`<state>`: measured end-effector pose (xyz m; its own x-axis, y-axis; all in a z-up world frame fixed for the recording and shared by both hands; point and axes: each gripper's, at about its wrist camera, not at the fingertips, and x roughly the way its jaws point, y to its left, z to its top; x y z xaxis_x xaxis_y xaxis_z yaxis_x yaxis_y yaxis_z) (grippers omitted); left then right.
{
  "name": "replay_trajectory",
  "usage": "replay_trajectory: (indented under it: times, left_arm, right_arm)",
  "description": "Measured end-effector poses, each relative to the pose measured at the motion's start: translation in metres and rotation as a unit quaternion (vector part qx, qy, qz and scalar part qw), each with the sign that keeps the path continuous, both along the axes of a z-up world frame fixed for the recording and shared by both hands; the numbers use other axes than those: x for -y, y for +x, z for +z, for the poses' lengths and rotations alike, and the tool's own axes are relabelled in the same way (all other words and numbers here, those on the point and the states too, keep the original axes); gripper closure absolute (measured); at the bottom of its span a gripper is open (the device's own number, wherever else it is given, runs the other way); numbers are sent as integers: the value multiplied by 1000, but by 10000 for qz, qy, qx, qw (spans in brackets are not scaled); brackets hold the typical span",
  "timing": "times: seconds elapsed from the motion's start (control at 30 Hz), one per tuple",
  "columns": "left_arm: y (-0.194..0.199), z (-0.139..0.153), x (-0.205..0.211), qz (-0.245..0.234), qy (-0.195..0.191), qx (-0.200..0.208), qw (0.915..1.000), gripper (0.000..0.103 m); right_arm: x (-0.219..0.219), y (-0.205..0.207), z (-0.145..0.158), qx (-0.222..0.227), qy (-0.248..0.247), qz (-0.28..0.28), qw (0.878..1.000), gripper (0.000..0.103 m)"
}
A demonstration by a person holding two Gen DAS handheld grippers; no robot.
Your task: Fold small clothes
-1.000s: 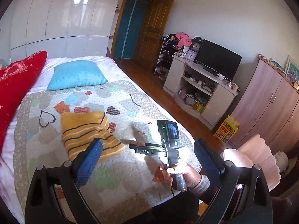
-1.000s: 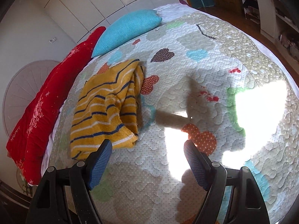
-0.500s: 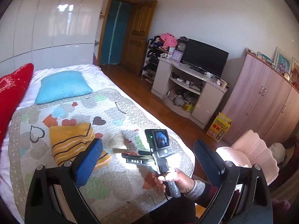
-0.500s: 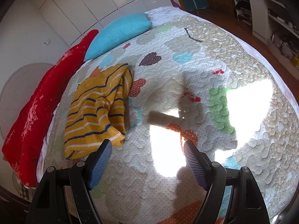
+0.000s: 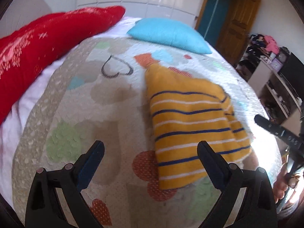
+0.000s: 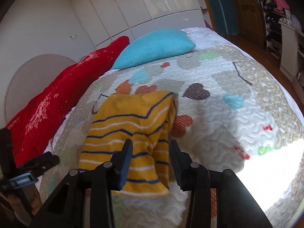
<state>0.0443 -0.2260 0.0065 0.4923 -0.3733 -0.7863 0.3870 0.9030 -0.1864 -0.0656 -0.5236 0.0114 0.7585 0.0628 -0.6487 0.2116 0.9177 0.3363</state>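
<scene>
Fingers of the right gripper (image 6: 150,163) have just been closing and now straddle the near hem of the sweater (image 6: 131,133), apparently to pinch it for a fold; actual contact cannot be told. Left gripper (image 5: 150,163) is held wide open and empty, just left of the sweater, which lies on the quilt (image 5: 79,98).

I see a bed (image 6: 247,114) under a heart-patterned quilt (image 6: 218,117). On the quilt lies a yellow striped garment (image 6: 133,125); beyond it rest a blue pillow (image 6: 153,47) and a red cushion (image 6: 47,106).
</scene>
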Motion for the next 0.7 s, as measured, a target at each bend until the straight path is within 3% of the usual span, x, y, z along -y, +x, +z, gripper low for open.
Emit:
replay_trajectory:
  times: [0.17,0.3,0.4,0.5,0.57,0.7]
  left_arm:
    - [9,-41,19,-44,69,-291,9995,5]
    - [3,-55,39,-227,514,-137,9983,5]
    - [2,-53,38,-226,538,-142,9982,5]
    - [5,-56,35,-202,464,-251,9984,5]
    - [5,-56,34,-179,427,-262,9986,5]
    - [4,-56,36,-129,461,-254,9985,5]
  right_arm:
    - [-25,77,-28,-294,-510,618,9963,64]
    - [-4,106,-58,-749,-806,175,9938,68]
    - [25,97,-58,-962,-1069,-569,9880,64]
    - [51,86,-50,-928,-751,-756,9900,64]
    - [55,84,-35,-652,-482,-694,9943,64]
    - [25,110,-14,-360,-570,-69,9977,64]
